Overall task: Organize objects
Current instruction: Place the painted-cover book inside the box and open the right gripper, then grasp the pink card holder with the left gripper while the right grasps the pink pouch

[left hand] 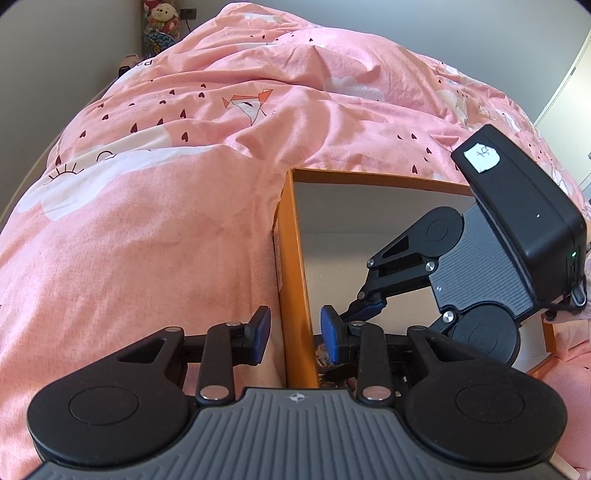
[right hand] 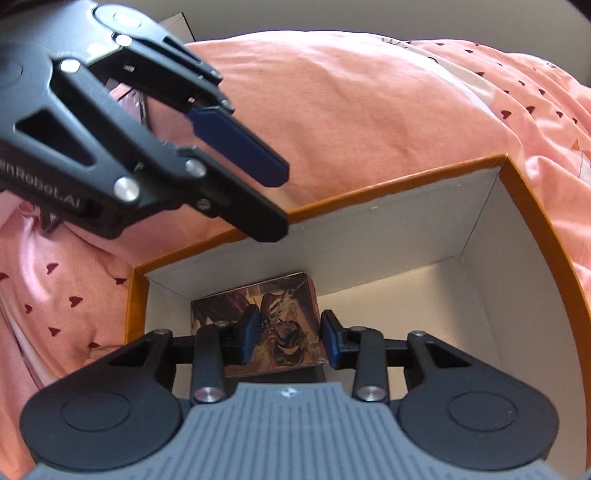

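Note:
An open orange box (right hand: 399, 186) with a white inside lies on the pink bed; it also shows in the left wrist view (left hand: 291, 258). A small brown printed box (right hand: 280, 306) lies on its floor in the near left corner. My right gripper (right hand: 290, 338) is down inside the orange box, open, its pads either side of the printed box and apart from it. My left gripper (left hand: 295, 334) is open and straddles the orange box's left wall, one finger outside, one inside. The right gripper also shows in the left wrist view (left hand: 364, 308).
A pink patterned duvet (left hand: 166, 184) covers the bed all around the box. A stuffed toy (left hand: 162, 14) and a patterned item stand at the far wall. A white door or cupboard (left hand: 569, 85) is at the far right.

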### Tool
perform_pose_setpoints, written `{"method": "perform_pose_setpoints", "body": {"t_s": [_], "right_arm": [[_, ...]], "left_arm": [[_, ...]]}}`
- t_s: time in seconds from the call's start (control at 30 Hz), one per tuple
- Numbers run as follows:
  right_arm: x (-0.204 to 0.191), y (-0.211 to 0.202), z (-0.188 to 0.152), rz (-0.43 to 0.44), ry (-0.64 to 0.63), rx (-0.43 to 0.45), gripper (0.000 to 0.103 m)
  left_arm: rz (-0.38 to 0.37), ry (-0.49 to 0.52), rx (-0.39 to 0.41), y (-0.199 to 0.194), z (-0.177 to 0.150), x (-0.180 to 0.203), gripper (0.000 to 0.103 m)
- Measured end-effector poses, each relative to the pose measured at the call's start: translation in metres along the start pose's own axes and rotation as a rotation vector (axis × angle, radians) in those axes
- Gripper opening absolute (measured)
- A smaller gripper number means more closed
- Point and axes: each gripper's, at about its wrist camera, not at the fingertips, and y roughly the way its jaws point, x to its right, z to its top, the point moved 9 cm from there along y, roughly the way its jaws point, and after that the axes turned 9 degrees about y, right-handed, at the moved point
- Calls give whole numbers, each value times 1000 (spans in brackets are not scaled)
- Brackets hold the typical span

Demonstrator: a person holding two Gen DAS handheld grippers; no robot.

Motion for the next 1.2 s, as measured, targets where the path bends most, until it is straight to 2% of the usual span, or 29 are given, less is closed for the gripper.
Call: {"method": "perform_pose_setpoints", "body": {"t_s": [0.17,0.3,0.47,0.63,0.73,0.8,0.9,1.0,1.1,1.2], "right_arm": [[9,-7,-3,-17,85,30,44],[15,-25,-7,-81,163,94,44],[14,-58,-22,-197,302,180,44],[-12,-79,-29,-277,421,313,46],[-28,-102,-45,-342,464,394,47],[-43,-111,-54,-408,478,442,53],[-56,-127,-77,-467,517,515,56],[-68,-133,-99,-509,592,556,57],[-78,-129,-119,-510,678,564,57],[-88,-118,-135,-534,721,552,57]], "left_arm": [[-7,-11,17,-6,-1,3,36],[4,-9,54,-16,-3,13,36],[42,14,144,-38,-4,40,36],[56,77,224,-59,-10,77,36],[43,113,249,-68,-19,96,36],[17,122,258,-72,-25,104,37],[-29,116,243,-72,-36,110,41],[-53,125,192,-62,-53,114,41],[-51,124,129,-51,-73,110,41],[-80,78,57,-42,-90,98,42]]}}
